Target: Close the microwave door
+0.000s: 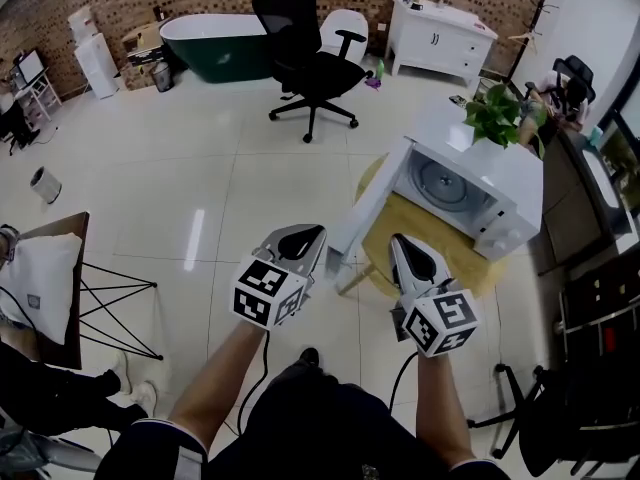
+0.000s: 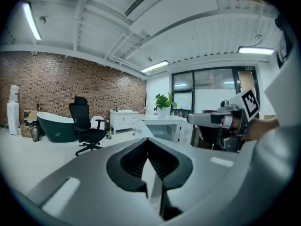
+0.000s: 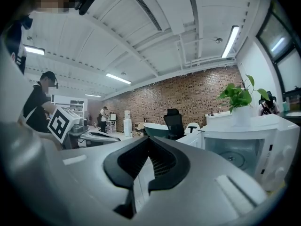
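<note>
A white microwave point(image 1: 478, 190) stands on a round wooden table point(image 1: 432, 244) at the right of the head view, its cavity and glass turntable showing. Its door point(image 1: 366, 211) hangs wide open, swung out to the left. My left gripper point(image 1: 312, 236) is shut and empty, just left of the door's free edge and not visibly touching it. My right gripper point(image 1: 404, 246) is shut and empty too, just in front of the table's near side. The left gripper view has the microwave point(image 2: 165, 126) ahead; the right gripper view shows the microwave point(image 3: 244, 147) and its door point(image 3: 194, 138).
A potted plant point(image 1: 496, 116) sits on the microwave. A black office chair point(image 1: 306, 60), a green bathtub point(image 1: 208, 42) and a white cabinet point(image 1: 440, 36) stand further back. A wire-legged side table point(image 1: 62, 286) with a white bag is at the left, black furniture point(image 1: 585, 368) at the right.
</note>
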A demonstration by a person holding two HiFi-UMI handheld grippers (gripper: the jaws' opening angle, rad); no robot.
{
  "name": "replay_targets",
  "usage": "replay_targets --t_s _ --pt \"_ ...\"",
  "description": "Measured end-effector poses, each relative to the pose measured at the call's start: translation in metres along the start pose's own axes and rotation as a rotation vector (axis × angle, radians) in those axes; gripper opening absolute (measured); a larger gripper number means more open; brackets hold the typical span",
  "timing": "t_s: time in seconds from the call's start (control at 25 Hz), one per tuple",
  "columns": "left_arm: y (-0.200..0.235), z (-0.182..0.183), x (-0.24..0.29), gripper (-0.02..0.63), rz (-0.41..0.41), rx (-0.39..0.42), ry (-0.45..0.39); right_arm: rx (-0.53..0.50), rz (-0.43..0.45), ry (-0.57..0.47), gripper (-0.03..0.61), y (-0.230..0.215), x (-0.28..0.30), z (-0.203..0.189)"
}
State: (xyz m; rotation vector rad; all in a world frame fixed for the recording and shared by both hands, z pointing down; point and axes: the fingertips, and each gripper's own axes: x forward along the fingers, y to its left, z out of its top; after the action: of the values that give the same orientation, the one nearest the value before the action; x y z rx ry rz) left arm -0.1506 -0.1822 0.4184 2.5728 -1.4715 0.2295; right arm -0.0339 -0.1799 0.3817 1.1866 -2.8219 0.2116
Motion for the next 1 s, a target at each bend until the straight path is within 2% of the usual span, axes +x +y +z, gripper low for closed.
replay_targets --t_s 0.24,0.52,0.76,1.0 --pt "0.018 -0.009 0.015 0.012 -0.047 0.001 0.016 0.006 -0.033 0.010 0.002 -0.006 0.016 -0.003" --pt "0.019 -0.025 0.024 0.012 -0.099 0.012 0.069 0.015 -0.054 -0.006 0.002 -0.013 0.020 0.002" --pt "0.010 -0.030 0.032 0.012 -0.131 0.037 0.099 0.004 -0.018 -0.016 0.002 -0.016 0.022 0.007" --pt "0.001 -0.030 0.035 0.011 -0.132 0.028 0.109 0.015 -0.002 -0.024 0.002 -0.019 0.019 0.011"
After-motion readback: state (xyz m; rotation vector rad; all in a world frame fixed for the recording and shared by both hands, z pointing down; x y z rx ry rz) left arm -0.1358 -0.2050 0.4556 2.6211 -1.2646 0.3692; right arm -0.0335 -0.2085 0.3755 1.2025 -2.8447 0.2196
